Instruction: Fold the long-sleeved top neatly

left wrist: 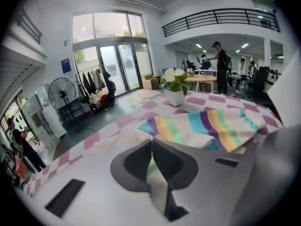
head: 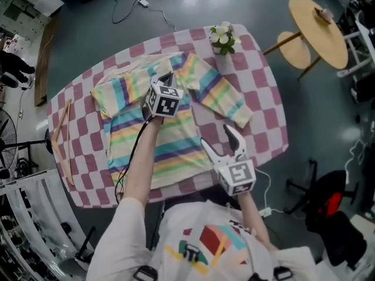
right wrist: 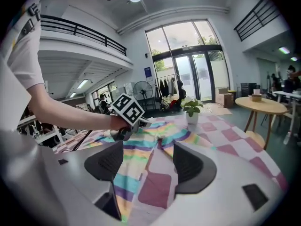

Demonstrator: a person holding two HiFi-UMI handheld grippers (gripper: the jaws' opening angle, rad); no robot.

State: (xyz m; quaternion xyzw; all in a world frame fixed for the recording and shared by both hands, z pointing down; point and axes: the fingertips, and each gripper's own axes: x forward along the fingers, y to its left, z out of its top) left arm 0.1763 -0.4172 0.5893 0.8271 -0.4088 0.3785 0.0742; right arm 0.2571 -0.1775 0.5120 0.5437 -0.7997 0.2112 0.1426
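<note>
The long-sleeved top (head: 170,122), striped in pastel yellow, blue, purple and green, lies spread on the checked table (head: 266,107). Its right sleeve (head: 225,101) stretches toward the table's right side. My left gripper (head: 168,76) is over the top's upper middle, shut on a fold of its fabric. In the left gripper view a strip of the cloth (left wrist: 155,173) is pinched between the jaws of that gripper (left wrist: 152,142). My right gripper (head: 218,136) hovers open near the hem's right corner, with nothing between its fingers. In the right gripper view that gripper (right wrist: 149,149) looks over the top (right wrist: 141,145).
A small pot of white flowers (head: 222,38) stands at the table's far edge. A thin wooden stick (head: 61,139) lies on the left side of the cloth. Round wooden tables (head: 319,28) stand at the upper right, an office chair (head: 328,209) at the lower right.
</note>
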